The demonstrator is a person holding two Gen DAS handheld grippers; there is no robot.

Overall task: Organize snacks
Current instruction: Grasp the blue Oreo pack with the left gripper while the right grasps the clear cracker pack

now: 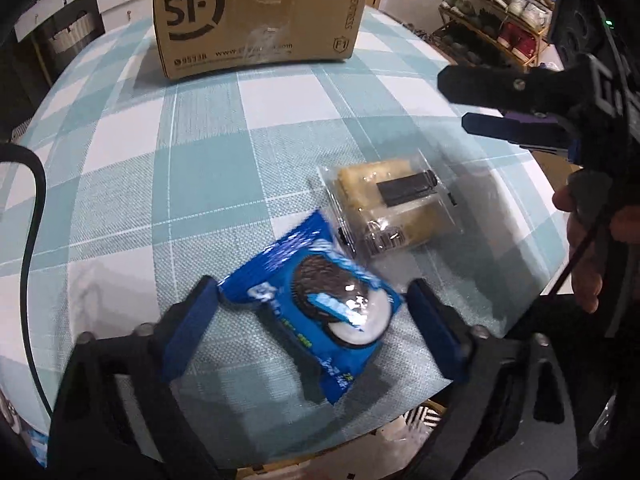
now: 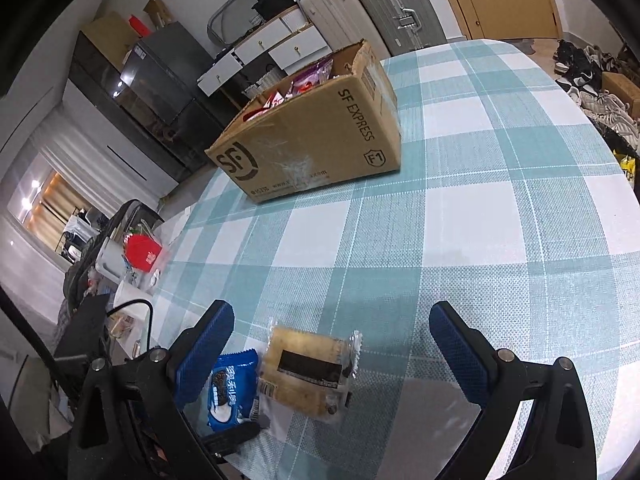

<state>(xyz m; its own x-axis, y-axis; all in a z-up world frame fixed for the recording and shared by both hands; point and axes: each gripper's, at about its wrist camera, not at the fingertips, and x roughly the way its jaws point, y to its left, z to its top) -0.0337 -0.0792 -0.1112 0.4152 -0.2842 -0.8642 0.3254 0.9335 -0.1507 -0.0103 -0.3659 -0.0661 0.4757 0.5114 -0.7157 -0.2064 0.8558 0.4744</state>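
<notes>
A blue cookie packet (image 1: 320,304) lies flat near the table's front edge, blurred, between the blue pads of my left gripper (image 1: 312,308). The left pad (image 1: 192,320) touches its corner and the right pad stands just off its edge, so the gripper is open. Beside it lies a clear-wrapped yellow cake (image 1: 396,208). In the right wrist view the cake (image 2: 308,372) sits between the wide-open fingers of my right gripper (image 2: 332,348), with no pad touching it, and the cookie packet (image 2: 232,392) is beside the left finger. The right gripper (image 1: 460,104) hovers above the table.
A brown cardboard box (image 1: 256,20) stands open at the far side of the checked tablecloth (image 2: 480,220), with snack packets (image 2: 304,80) inside. A hand (image 1: 588,248) holds the right gripper. A shoe rack (image 1: 500,12) and cabinets (image 2: 280,48) stand beyond the table.
</notes>
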